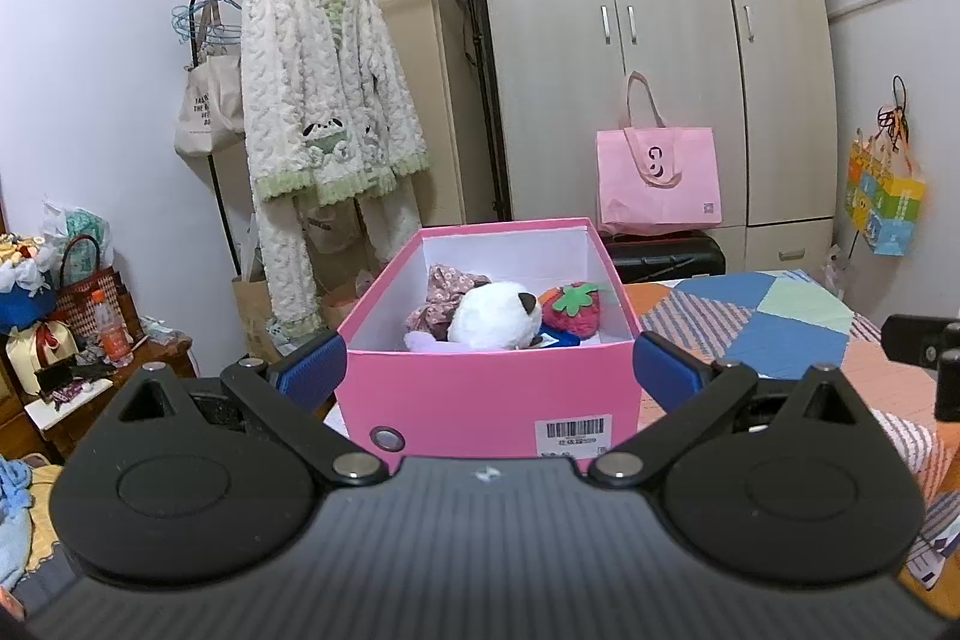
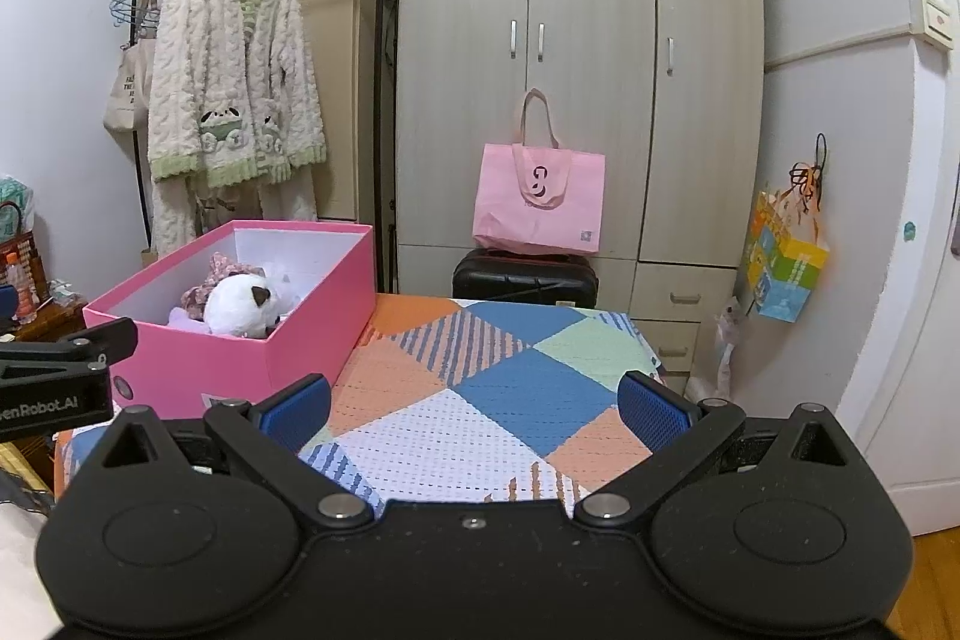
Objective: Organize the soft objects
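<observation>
Your pink box (image 2: 198,340) sits at the left edge of the patchwork bed cover (image 2: 480,388), with bare cover to its right. Your left gripper (image 1: 489,370) and right gripper (image 2: 474,409) gape wide, holding nothing. Only the left view shows the strawberry (image 1: 573,307) beside the white plush (image 1: 495,316) inside.

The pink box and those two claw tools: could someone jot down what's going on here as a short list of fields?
Box: pink box, lid off, standing on a patchwork bedspread
Contents: white plush toy, strawberry plush, floral fabric piece
Left gripper: open, its fingers either side of the box's near end, holding nothing
Right gripper: open, empty, over the bedspread
Background: wardrobe, pink tote bag
</observation>
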A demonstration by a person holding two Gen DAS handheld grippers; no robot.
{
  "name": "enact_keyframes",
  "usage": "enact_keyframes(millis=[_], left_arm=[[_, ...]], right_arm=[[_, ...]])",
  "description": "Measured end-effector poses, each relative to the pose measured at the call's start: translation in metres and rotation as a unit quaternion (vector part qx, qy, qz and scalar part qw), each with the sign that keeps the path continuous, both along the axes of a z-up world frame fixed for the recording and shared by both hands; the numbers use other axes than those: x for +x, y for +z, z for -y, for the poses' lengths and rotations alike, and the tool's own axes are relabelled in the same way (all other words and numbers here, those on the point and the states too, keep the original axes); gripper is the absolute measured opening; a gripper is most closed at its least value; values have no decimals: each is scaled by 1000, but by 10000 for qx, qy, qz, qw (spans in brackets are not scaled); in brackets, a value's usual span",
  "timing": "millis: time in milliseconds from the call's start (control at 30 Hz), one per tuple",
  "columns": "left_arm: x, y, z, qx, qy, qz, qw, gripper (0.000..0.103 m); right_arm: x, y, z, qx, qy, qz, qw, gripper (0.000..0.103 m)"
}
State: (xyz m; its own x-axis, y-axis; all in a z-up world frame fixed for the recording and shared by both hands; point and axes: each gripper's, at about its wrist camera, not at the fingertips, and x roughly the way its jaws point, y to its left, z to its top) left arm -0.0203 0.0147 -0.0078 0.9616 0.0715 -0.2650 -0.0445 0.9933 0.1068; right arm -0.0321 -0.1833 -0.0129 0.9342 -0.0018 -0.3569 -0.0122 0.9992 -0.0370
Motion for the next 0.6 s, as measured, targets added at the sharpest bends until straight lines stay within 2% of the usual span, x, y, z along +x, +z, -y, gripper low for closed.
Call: enact_keyframes(millis=[600], left_arm=[[-1,-2,1,28,61,-51,10000,103]], right_arm=[[0,-3,-5,-148,13,-21,9999,103]])
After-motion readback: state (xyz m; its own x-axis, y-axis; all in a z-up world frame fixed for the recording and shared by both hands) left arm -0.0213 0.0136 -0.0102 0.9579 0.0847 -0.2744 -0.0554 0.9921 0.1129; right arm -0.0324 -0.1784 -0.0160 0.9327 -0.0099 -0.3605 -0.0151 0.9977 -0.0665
